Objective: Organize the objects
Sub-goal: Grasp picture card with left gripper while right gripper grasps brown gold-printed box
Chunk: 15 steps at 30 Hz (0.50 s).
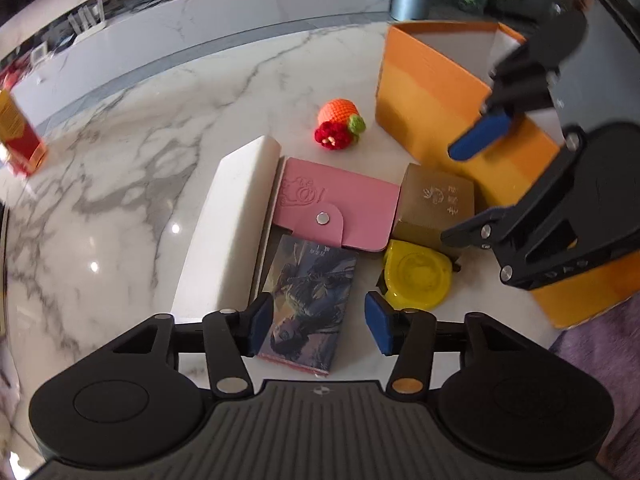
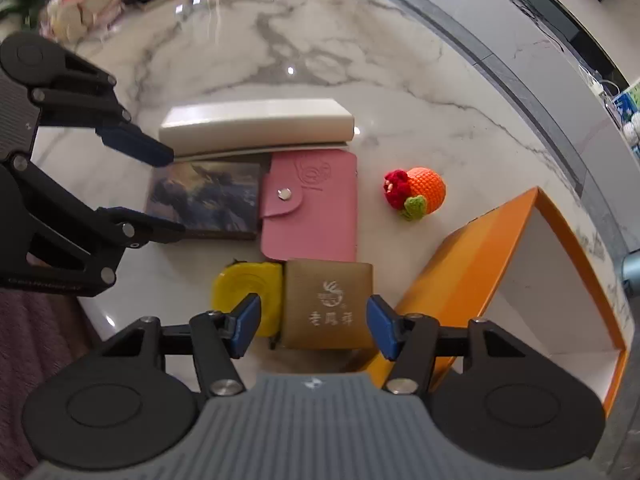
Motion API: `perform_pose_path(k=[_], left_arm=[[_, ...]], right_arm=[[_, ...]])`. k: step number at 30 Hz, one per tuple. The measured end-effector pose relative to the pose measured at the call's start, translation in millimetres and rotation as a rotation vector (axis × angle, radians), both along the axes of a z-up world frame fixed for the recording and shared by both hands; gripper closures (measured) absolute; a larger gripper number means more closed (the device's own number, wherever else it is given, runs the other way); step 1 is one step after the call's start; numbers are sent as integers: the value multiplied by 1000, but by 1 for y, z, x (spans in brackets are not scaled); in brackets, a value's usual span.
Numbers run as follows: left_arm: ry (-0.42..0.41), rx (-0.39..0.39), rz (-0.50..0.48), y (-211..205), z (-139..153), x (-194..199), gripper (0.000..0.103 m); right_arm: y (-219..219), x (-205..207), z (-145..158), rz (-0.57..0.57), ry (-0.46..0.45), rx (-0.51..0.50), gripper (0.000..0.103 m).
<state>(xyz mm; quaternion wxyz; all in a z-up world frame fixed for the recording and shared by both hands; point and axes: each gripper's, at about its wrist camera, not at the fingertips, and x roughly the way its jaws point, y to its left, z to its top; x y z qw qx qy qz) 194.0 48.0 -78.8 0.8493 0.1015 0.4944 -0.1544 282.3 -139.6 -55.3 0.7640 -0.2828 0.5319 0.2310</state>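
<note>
On the marble table lie a dark picture booklet [image 1: 306,304] [image 2: 204,198], a pink snap wallet [image 1: 338,204] [image 2: 310,208], a tan box with gold lettering [image 1: 438,204] [image 2: 328,306], a yellow round case [image 1: 416,274] [image 2: 244,292], a long white box [image 1: 232,220] [image 2: 256,124] and a crocheted orange fruit [image 1: 340,122] [image 2: 418,192]. An open orange box [image 1: 432,104] [image 2: 480,276] stands at the right. My left gripper [image 1: 318,324] is open, its pads either side of the booklet's near end. My right gripper [image 2: 314,326] is open, straddling the tan box.
A red and yellow carton [image 1: 18,132] stands at the table's far left. A purple cloth [image 1: 600,360] lies at the near right edge. A curved dark ledge [image 2: 500,60] borders the table. Books and a plush item [image 2: 80,4] sit far off.
</note>
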Motion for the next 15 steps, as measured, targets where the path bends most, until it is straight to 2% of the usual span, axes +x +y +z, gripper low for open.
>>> perform_pose_path(k=[3,8,15], left_arm=[[-7,21,-48,-2,-8,10,29],[24,7,-90,1,-16,24,27],[75,40,-118,2,-26,38,23]], right_arm=[[4,9,-5,29,32,-50,36],[7,25,-14,47,89,-100,33],[16,36,-24,71,117,-166,20]])
